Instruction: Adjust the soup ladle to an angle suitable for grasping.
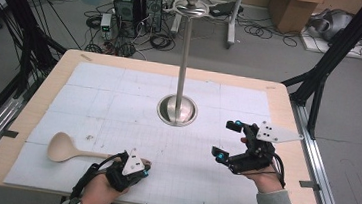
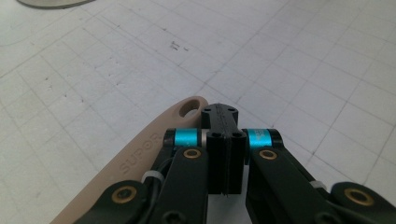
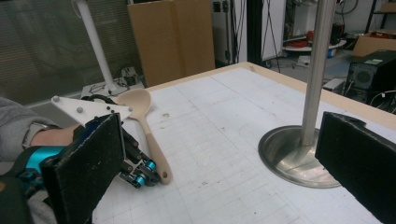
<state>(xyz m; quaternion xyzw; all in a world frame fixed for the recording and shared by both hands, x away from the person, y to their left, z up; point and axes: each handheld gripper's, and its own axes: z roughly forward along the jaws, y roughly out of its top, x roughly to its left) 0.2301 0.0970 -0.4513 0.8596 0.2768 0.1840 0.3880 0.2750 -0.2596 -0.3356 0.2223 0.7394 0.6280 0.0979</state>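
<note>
The wooden spoon [image 1: 71,149] is lying flat on the table [image 1: 27,117] in the lower left of the high view, its bowl pointing left and its handle end reaching toward the lower middle. The left tool [image 1: 145,168] is resting just beside that handle end, its jaws pressed together with nothing between them; in the left gripper view the handle [image 2: 140,154] is running along their left side. The right tool [image 1: 228,139] is hovering at the lower right with jaws standing wide and empty, near the metal stand [image 1: 178,109] at the centre.

Left tongs [image 1: 143,170] shut — right tongs [image 1: 228,139] agape
</note>
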